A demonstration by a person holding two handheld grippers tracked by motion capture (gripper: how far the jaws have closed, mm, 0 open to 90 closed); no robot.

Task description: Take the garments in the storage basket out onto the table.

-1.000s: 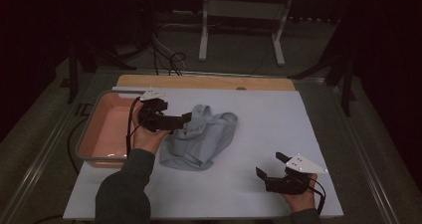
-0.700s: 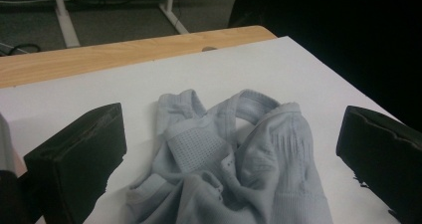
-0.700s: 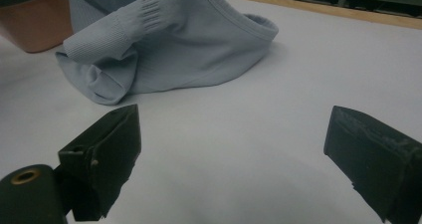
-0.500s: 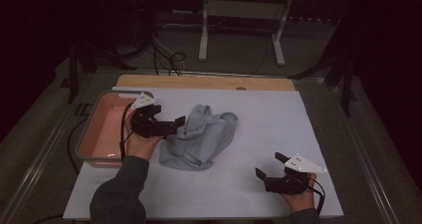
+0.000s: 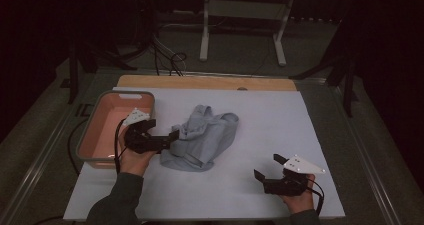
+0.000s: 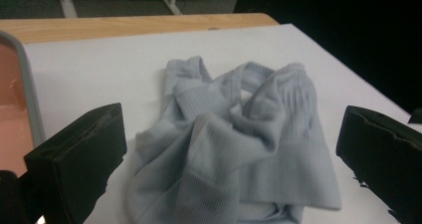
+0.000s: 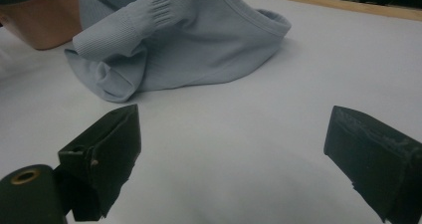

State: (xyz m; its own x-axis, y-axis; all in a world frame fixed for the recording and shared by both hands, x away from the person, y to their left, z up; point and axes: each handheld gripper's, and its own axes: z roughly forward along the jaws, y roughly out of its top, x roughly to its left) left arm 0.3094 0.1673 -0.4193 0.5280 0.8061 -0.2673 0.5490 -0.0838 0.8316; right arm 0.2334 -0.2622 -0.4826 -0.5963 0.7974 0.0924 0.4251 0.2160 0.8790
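A crumpled light-blue ribbed garment (image 5: pixel 205 135) lies on the white sheet, left of centre. My left gripper (image 5: pixel 166 135) is at the garment's left edge, between it and the basin. Its jaws stand wide open, and in the left gripper view the garment (image 6: pixel 234 144) lies just ahead of the left gripper (image 6: pixel 229 139), untouched. At the near right my right gripper (image 5: pixel 267 166) rests low over bare sheet, open and holding nothing. From the right gripper view, the garment (image 7: pixel 189 40) is well beyond the right gripper (image 7: pixel 234 134).
A pink basin with a grey rim (image 5: pixel 95 135) stands at the sheet's left edge, close behind my left hand; its corner (image 7: pixel 45 20) shows too. A wooden strip (image 5: pixel 205 82) borders the far side. Bare white sheet (image 5: pixel 280 120) spreads right of the garment.
My left gripper has drawn back toward the person, from the garment's upper left to its left edge. The garment and the right gripper have stayed put.
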